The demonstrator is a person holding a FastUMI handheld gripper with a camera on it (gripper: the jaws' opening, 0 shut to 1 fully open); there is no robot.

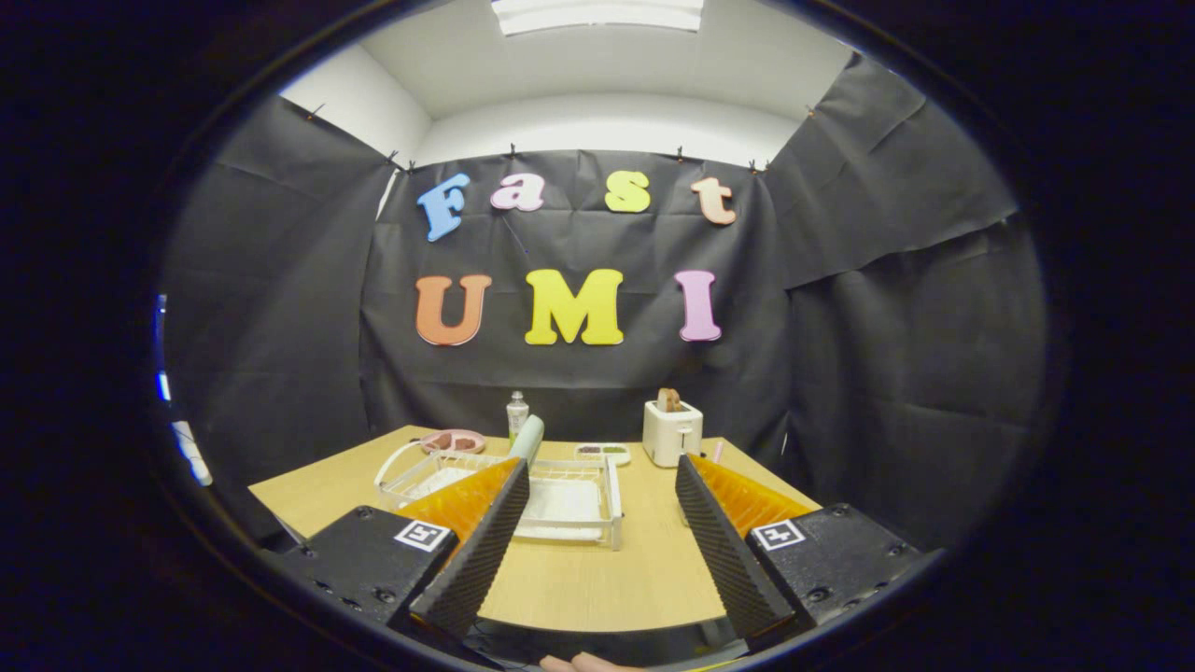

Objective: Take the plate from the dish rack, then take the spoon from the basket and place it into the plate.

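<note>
Gripper [602,485]: fingers spread wide, nothing between them, held above the near edge of the wooden table [579,579].
Dish rack [560,499]: white, just ahead of the fingers, partly behind the left one.
Plate [528,439]: pale, standing upright on edge in the rack's far side.
Basket [411,467]: white wire, beside the rack; spoon too hidden to tell.
Far edge: pink dish [453,441], bottle [516,413], small tray [603,453], white toaster [671,431].
</note>
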